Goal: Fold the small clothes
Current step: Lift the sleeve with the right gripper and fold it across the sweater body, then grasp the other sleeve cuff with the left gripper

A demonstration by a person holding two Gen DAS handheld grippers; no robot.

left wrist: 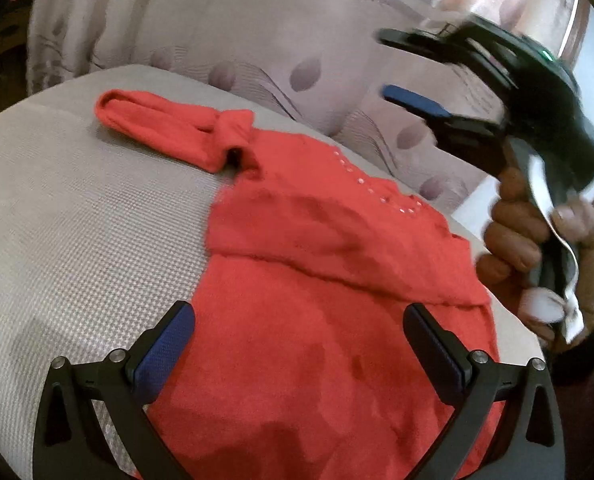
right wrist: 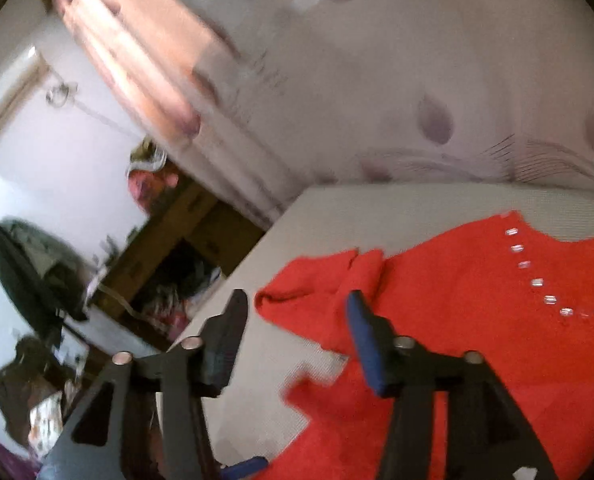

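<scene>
**foldfan:** so the red top (left wrist: pixel 317 320) is lying spread on the grey cushion (left wrist: pixel 77 240), taking up the middle and 5 o'clock part of the left wrist view. One sleeve (left wrist: pixel 165 128) is out toward 11 o'clock, and the neckline studs (left wrist: pixel 361 180) run up around 1 o'clock. The upper part looks like it's already flapped over the body.

**umi_tinkerer:** yeah. The left gripper (left wrist: pixel 297 344) hovers over the hem, jaws spread wide, nothing in them. The right gripper (right wrist: pixel 293 320) is about half open and empty too, with the other sleeve (right wrist: pixel 309 288) just past its tips at 12 o'clock in its own view.

**foldfan:** my worry is that sleeve. It's bunched right at the cushion's edge, so a shallow pinch probably grabs one layer only and the fold comes out lopsided.

**umi_tinkerer:** or it drags the whole top toward the edge, since nothing is pinning it. The right wrist view is blurry too, so it's likely moving fast. It could overshoot and jab the cushion.

**foldfan:** and the flap could slide open again if the body gets tugged.
</scene>
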